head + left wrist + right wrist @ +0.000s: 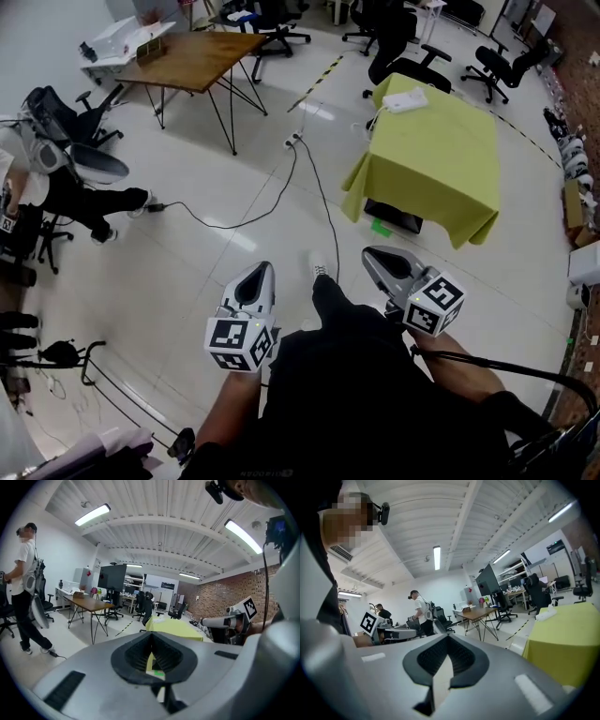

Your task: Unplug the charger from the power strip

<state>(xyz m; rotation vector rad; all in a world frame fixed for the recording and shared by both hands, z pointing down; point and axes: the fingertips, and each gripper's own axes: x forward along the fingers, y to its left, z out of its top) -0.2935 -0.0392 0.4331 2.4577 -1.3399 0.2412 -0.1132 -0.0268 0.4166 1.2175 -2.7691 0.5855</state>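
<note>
While power strip (405,99) lies atop green table (441,169), black cable (323,202) on floor (187,281)

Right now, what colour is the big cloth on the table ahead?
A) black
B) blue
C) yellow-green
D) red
C: the cloth looks yellow-green in the head view and in both gripper views.

Left hand-held gripper (257,274) and right hand-held gripper (377,256) hang above floor (178,267).
</note>
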